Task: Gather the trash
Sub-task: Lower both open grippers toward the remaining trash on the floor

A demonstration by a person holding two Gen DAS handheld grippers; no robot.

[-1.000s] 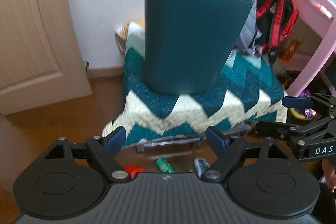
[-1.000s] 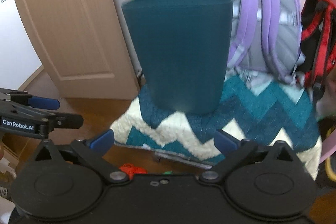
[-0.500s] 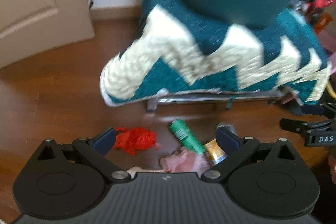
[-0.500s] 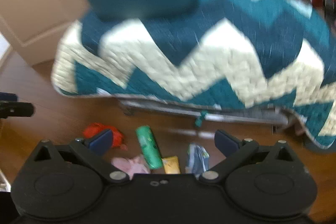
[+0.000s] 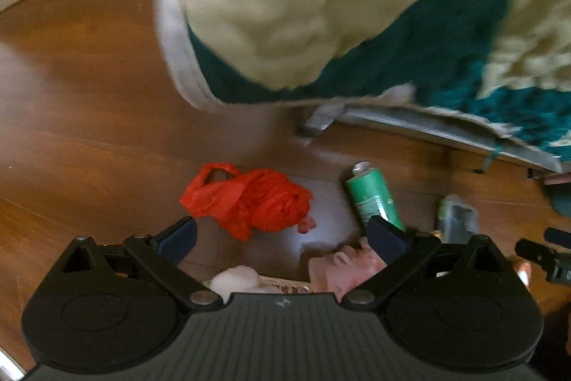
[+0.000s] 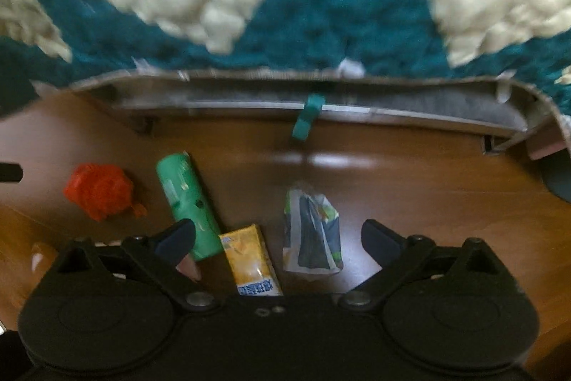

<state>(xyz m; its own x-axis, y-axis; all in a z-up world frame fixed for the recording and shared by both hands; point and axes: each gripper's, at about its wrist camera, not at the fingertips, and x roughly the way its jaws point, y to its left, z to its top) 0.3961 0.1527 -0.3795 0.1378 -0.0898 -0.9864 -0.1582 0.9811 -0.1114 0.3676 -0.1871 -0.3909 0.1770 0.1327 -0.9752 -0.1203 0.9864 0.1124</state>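
My left tongs point(image 5: 282, 236) point down at the wooden floor point(image 5: 89, 116) with the jaws spread wide apart and nothing between the pads. Just past their tips lies a crumpled red plastic bag point(image 5: 249, 199), closer to the left pad, and a green cylindrical bottle point(image 5: 374, 199) lies on its side beside the right pad. Partly hidden under the right finger is a wad of pink crumpled stuff point(image 5: 342, 268), and a white ball of tissue point(image 5: 235, 279) peeks out at the edge of the tongs' body. My right tongs point(image 6: 278, 236) are also wide apart and empty, hanging over the same patch of floor. From the right wrist view, the red bag point(image 6: 100, 193) sits off to the left, the green bottle point(image 6: 189, 209) runs down toward the left pad, a yellow drink carton point(image 6: 249, 261) lies just beside the bottle's lower end, and a flattened grey and white wrapper point(image 6: 312, 234) lies between the two pads, nearer the middle. None of the trash is touched by either pair of tongs. Above all of it hangs the edge of a teal and cream zigzag quilt point(image 6: 321, 6) draped over a low grey frame point(image 6: 321, 102), with a teal strap point(image 6: 307, 116) dangling from it. The tip of my right tongs shows at the right edge of the left wrist view.
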